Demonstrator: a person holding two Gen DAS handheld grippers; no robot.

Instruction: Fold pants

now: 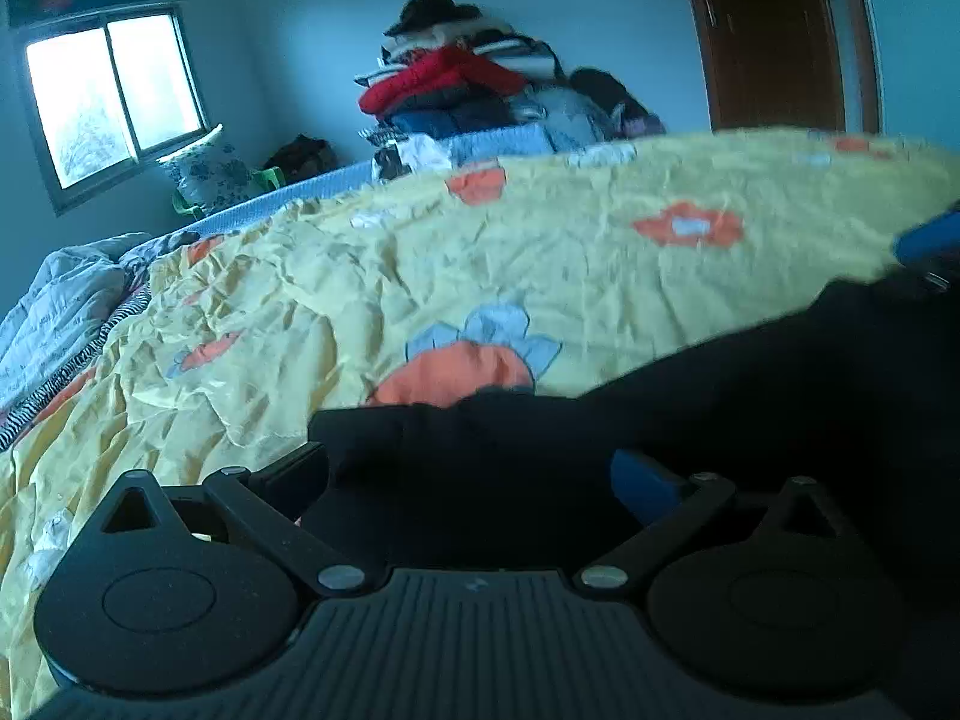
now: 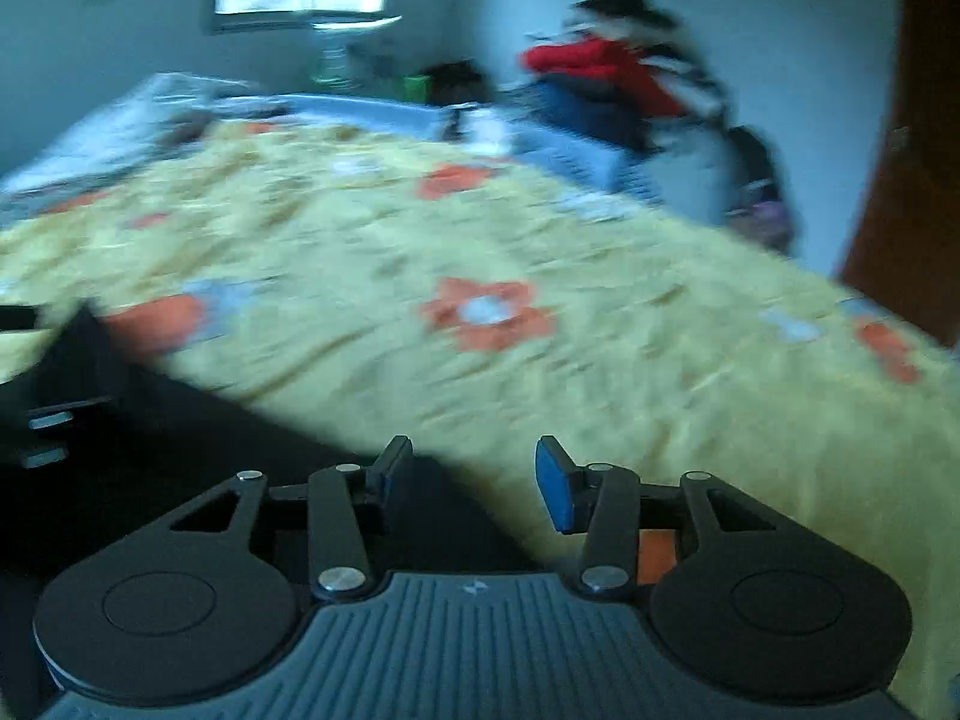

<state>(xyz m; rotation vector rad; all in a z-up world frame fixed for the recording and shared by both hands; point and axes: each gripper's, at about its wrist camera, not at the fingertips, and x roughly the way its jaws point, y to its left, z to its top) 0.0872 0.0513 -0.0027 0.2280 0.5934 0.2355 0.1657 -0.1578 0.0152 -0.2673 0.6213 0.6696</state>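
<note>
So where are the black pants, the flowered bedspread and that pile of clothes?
black pants [image 1: 750, 408]: left wrist view, on the dark cloth's middle.
flowered bedspread [image 2: 600, 396]: right wrist view, on bare yellow fabric.
pile of clothes [image 1: 444, 81]: left wrist view, on the red garment.

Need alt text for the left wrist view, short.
Left tool with dark pants bunched between its fingers, over a yellow flowered bedspread. Behind: a pile of clothes, a window and a brown door.

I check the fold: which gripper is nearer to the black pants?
Left. The left gripper has the black pants between its fingers; the right gripper sits at their edge.
</note>
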